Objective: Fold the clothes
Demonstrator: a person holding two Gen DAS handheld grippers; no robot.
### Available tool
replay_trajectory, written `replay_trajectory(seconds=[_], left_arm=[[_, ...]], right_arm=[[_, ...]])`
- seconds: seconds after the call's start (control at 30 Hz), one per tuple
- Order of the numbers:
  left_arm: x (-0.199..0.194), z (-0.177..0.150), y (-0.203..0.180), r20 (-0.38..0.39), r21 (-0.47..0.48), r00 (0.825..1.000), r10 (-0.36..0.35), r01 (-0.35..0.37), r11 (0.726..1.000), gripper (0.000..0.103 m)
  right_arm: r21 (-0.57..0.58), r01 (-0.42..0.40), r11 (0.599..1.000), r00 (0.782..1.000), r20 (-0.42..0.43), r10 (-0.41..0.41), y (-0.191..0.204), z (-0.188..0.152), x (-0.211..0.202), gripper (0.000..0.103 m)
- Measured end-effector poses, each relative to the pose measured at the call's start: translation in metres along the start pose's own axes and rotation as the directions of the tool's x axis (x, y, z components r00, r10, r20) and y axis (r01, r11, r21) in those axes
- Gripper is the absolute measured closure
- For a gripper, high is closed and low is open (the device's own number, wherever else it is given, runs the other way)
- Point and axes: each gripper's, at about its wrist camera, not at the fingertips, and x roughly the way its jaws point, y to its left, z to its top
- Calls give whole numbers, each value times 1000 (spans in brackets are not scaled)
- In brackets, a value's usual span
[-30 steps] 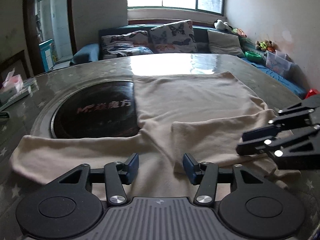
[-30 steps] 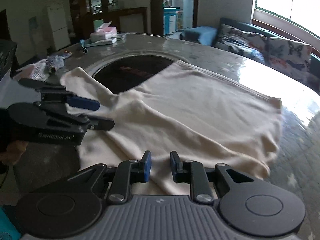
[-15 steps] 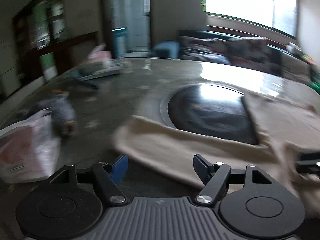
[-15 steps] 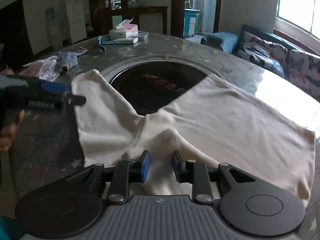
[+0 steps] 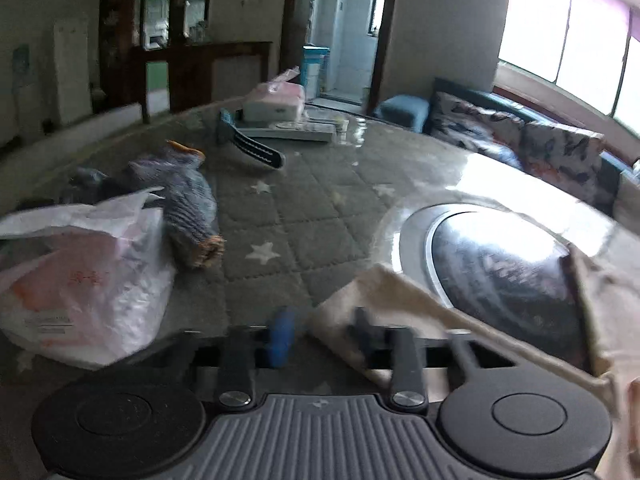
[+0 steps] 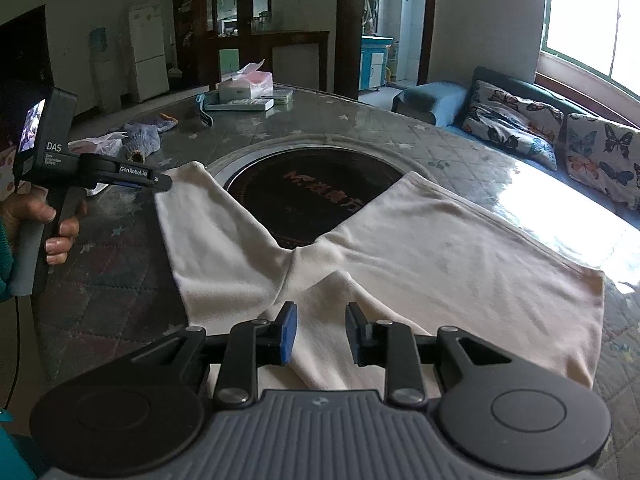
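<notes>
Hovering level, left gripper (image 6: 162, 182) meets the garment (image 6: 400, 248) sleeve.

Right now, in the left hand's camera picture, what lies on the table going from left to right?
Plastic bag → grey knitted thing → tissue box → cream garment's sleeve end → dark round inset.

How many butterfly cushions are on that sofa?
2 show: one cushion nearer the sofa's left end, another right of it at the picture's edge. More may lie beyond the frame.
</notes>
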Motion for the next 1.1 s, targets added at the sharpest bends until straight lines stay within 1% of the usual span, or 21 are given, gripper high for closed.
replay_trajectory(seconds=[0.03,0.07,0.1,0.17,0.23,0.3,0.37,0.4,0.47,0.6,0.7,0.83,0.9,0.93,0.97,1.0,1.03,1.07,1.1], left_arm=[[0,3,1,-8,-18,1000,-25,25,1000,90],[-2,4,0,-12,-30,998,-56,55,998,95],[-6,5,-2,-13,-38,996,-85,84,996,95],[-16,7,-14,3,-25,989,-145,146,989,96],[-32,9,-31,19,2,975,-223,223,975,97],[-48,11,-52,29,44,951,-309,307,951,97],[-65,12,-78,33,91,919,-393,389,917,97],[-73,13,-91,31,113,900,-435,429,896,97],[-87,12,-116,19,152,856,-517,508,848,97],[-107,0,-167,-30,229,772,-635,624,747,97],[-116,-16,-202,-81,258,721,-688,682,684,97],[-121,-37,-240,-145,271,647,-748,753,599,97],[-120,-49,-255,-188,266,622,-760,778,570,96],[-120,-55,-262,-209,265,612,-763,786,558,95],[-119,-60,-267,-229,274,614,-755,785,555,90],[-118,-65,-271,-249,283,614,-749,786,550,83],[-118,-69,-272,-272,289,608,-746,791,539,79],[-118,-72,-270,-283,296,604,-744,794,532,65],[-117,-72,-263,-273,313,617,-738,783,538,55]], right_arm=[[4,2,1000,1000,2,-2,-1,-1,-1,77],[10,6,1000,1000,5,-6,-2,-2,-4,77],[17,11,1000,1000,7,-11,-3,-4,-6,77],[30,22,999,1000,13,-22,-7,-7,-11,77],[46,33,998,999,20,-34,-11,-10,-18,77],[69,49,996,998,28,-51,-18,-15,-25,77],[91,65,994,997,32,-68,-24,-20,-32,77],[103,73,992,996,34,-77,-28,-23,-36,77],[136,84,987,995,37,-90,-35,-30,-43,77],[185,118,976,991,43,-128,-50,-41,-56,77],[224,146,964,986,44,-159,-61,-51,-63,77],[274,182,944,981,22,-195,-75,-66,-70,77],[295,198,935,978,11,-210,-80,-71,-73,77],[303,206,930,976,6,-218,-83,-74,-75,77],[311,214,926,974,1,-226,-86,-76,-76,77],[317,222,922,973,-3,-233,-88,-79,-78,77],[323,228,918,971,-8,-239,-91,-81,-80,77],[329,234,915,970,-11,-244,-93,-83,-82,77],[335,237,912,969,-11,-247,-95,-84,-83,77]])
